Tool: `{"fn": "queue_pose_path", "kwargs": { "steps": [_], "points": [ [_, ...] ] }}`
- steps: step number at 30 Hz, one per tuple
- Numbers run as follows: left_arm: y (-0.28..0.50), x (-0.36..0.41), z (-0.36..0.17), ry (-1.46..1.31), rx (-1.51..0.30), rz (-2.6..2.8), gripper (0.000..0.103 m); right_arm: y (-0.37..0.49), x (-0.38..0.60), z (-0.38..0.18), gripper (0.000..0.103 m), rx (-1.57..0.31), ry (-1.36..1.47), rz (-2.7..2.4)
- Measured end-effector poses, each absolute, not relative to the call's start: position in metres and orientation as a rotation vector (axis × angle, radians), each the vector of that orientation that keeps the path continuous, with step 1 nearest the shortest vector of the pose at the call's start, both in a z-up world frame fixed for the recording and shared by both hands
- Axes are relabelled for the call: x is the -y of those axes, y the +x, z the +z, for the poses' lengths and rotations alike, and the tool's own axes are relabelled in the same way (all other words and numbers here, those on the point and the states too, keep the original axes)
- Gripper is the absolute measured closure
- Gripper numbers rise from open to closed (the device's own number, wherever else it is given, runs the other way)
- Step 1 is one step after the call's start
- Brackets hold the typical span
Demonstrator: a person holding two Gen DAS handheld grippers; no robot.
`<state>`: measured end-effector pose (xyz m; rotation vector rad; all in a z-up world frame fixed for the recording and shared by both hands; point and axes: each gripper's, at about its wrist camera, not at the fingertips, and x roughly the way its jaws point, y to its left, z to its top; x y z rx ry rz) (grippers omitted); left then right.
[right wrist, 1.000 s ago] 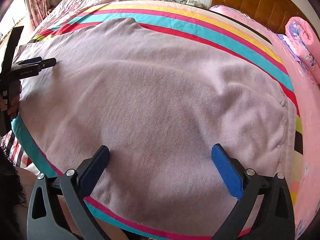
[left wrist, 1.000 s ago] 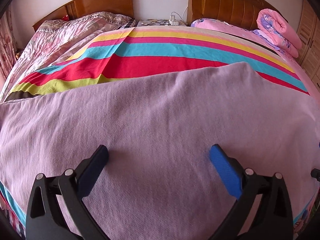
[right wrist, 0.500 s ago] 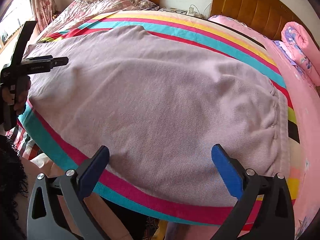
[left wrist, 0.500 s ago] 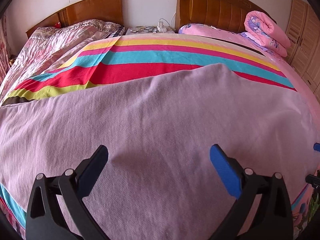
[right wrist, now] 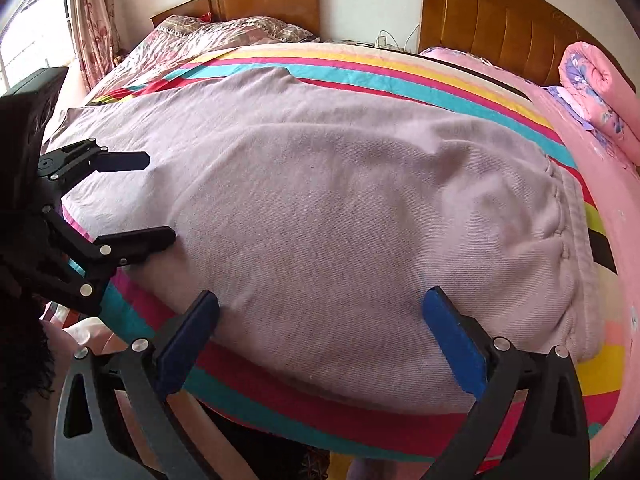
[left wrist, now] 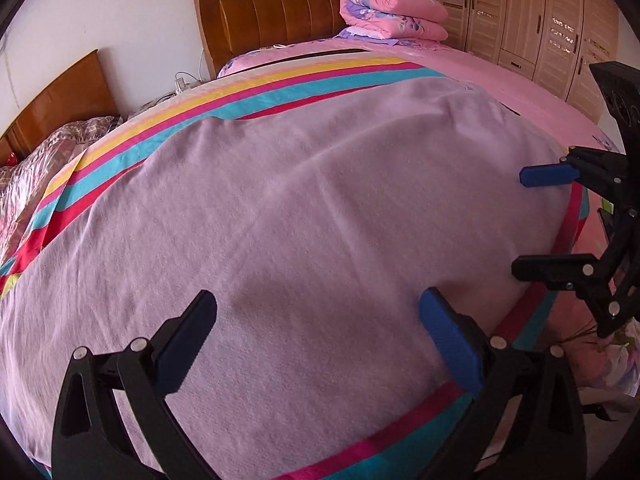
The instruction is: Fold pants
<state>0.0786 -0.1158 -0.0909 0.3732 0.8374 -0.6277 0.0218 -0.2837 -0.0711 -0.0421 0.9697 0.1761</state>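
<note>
Pale lilac pants lie spread flat over a rainbow-striped sheet on the bed; they also show in the right wrist view, with the gathered waistband at the right. My left gripper is open and empty, hovering above the cloth near the bed's front edge. My right gripper is open and empty above the pants' near edge. Each gripper shows in the other's view: the right one at the right side, the left one at the left side.
A rolled pink quilt lies by the wooden headboard. A second bed with a floral cover stands to the left. Wardrobes line the right wall. A curtained window is at the far left.
Both grippers have pulled back toward the bed's front edge and turned inward, so each now sees the other close by. Both stay open. The pants have not moved.
</note>
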Motion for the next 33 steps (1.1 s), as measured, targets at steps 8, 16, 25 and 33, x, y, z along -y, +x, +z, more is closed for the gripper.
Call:
{"fn": "queue_pose_path", "kwargs": {
  "steps": [8,16,25,33],
  "points": [
    [0.071,0.131,-0.097,0.400,-0.822,-0.694,0.001,0.007,0.322,-0.082,0.004,-0.910,0.033,0.101],
    [0.073,0.135,-0.097,0.395,-0.846,-0.728,0.001,0.003,0.342,-0.076,0.004,-0.922,0.082,0.081],
    [0.096,0.070,-0.065,0.208,-0.795,-0.662,0.002,0.043,0.306,-0.031,0.004,-0.847,0.078,0.114],
    [0.108,-0.062,-0.055,0.008,-0.797,-0.367,0.002,0.117,0.139,-0.040,0.004,-0.877,-0.164,0.419]
  ]
}}
